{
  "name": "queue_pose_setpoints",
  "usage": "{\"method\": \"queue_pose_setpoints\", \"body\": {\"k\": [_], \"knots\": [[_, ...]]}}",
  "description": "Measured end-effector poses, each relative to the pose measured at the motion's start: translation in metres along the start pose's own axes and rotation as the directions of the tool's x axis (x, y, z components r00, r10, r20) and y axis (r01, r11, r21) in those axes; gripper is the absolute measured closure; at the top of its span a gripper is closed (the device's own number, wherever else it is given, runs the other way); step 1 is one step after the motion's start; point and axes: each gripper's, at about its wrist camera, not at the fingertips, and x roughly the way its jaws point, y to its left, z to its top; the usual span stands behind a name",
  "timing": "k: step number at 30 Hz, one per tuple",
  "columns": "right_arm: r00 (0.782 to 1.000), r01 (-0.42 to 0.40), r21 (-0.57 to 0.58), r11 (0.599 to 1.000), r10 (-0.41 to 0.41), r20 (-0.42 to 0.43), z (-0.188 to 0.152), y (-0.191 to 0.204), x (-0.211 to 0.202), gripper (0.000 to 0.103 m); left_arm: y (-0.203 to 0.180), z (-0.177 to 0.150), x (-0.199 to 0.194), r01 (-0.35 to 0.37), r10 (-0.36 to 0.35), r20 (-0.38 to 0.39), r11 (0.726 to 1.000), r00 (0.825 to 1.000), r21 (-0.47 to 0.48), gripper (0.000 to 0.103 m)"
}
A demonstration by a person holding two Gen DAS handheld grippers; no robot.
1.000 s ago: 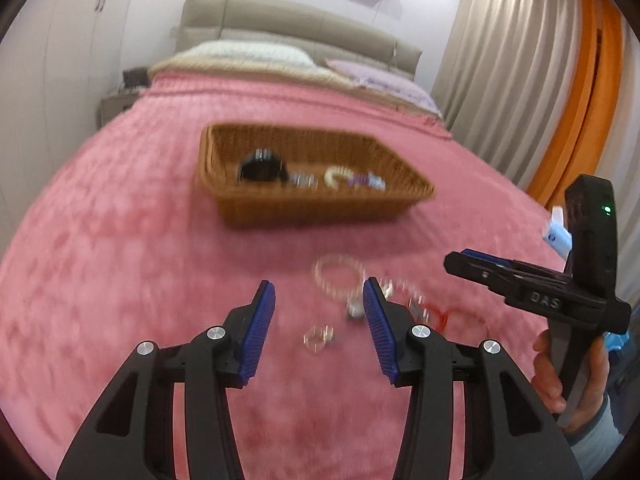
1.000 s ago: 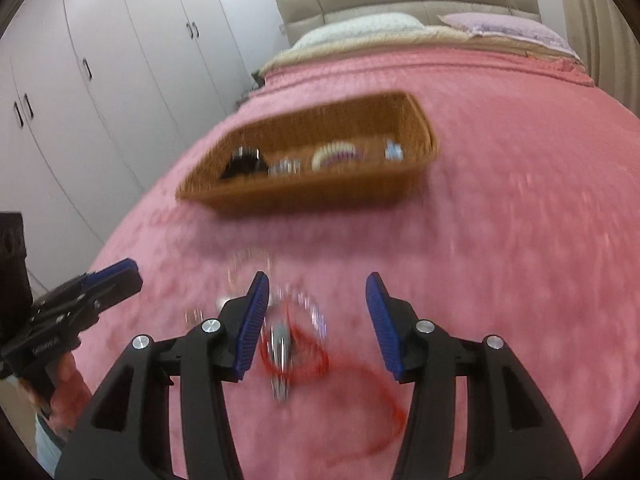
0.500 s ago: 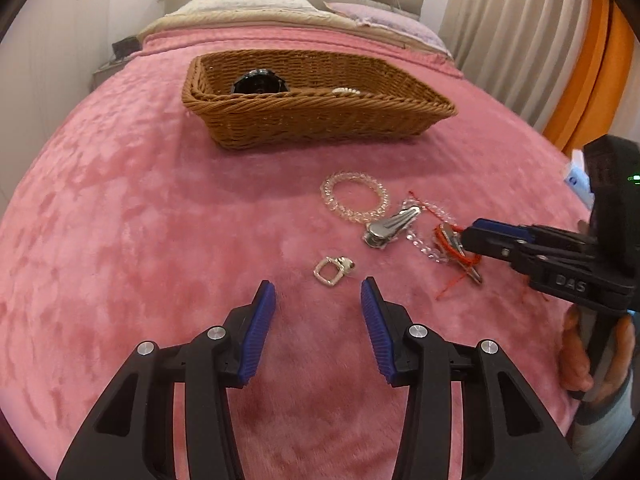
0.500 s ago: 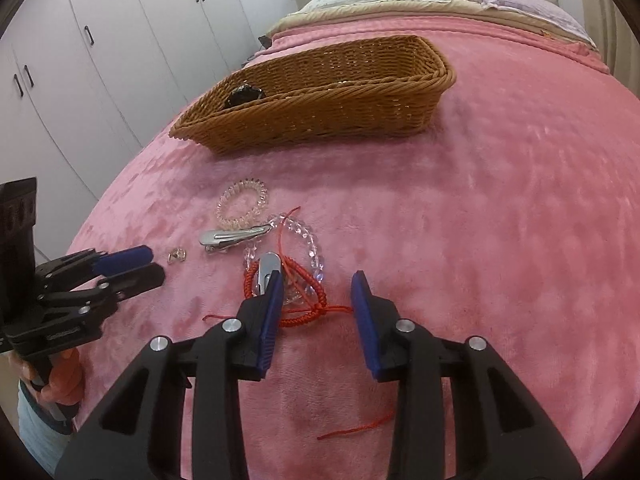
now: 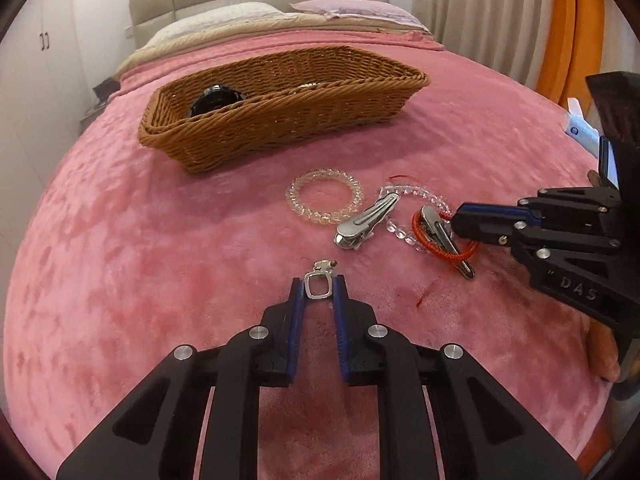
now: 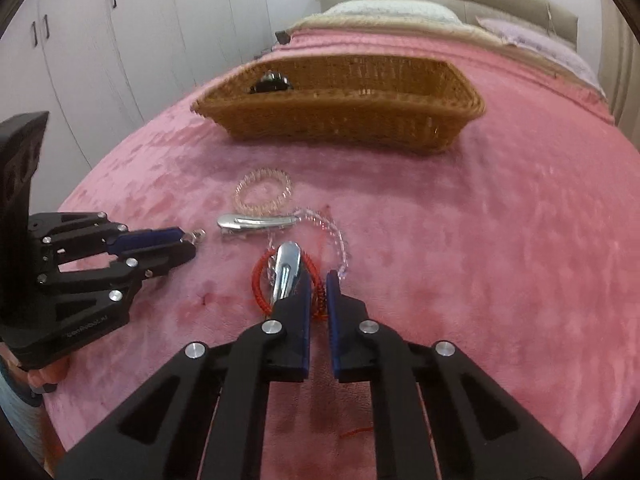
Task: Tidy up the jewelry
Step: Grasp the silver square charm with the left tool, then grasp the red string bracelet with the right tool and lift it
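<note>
A small square silver earring (image 5: 318, 285) lies on the pink blanket with my left gripper (image 5: 318, 286) shut on it; the same earring peeks out in the right wrist view (image 6: 198, 234). My right gripper (image 6: 318, 286) is shut on a red cord bracelet (image 6: 316, 280) that circles a silver hair clip (image 6: 286, 268). A second silver clip (image 5: 366, 220), a pink bead bracelet (image 5: 325, 202) and a clear bead strand (image 5: 416, 194) lie beside them. The wicker basket (image 5: 280, 120) stands behind, holding a black watch (image 5: 214, 98).
The pink blanket (image 5: 120, 260) covers the whole bed. Pillows (image 5: 224, 20) and a headboard are at the far end. White wardrobes (image 6: 120, 40) stand to the left, curtains (image 5: 500, 12) to the right. A white tube (image 5: 582, 128) lies at the bed's right edge.
Both grippers dropped to the blanket and closed: the left on the square earring, the right on the red cord bracelet by the clip.
</note>
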Motion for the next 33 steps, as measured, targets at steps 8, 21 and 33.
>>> {"method": "queue_pose_setpoints", "body": {"k": [8, 21, 33], "knots": [[0.996, -0.054, 0.087, 0.995, 0.048, 0.071, 0.003, -0.020, -0.015, 0.097, 0.006, -0.005, -0.006, 0.027, -0.024, 0.050, 0.998, 0.998, -0.050, 0.090], [0.986, -0.160, 0.167, 0.973, 0.148, 0.081, 0.011, -0.046, -0.026, 0.092, 0.014, -0.006, -0.004, 0.046, -0.041, 0.059, 0.995, 0.997, -0.084, 0.090], [0.995, -0.042, 0.065, 0.997, 0.048, -0.082, -0.001, -0.021, 0.008, 0.067, 0.014, -0.007, -0.004, 0.045, -0.040, 0.061, 0.995, 0.997, -0.084, 0.090]]}}
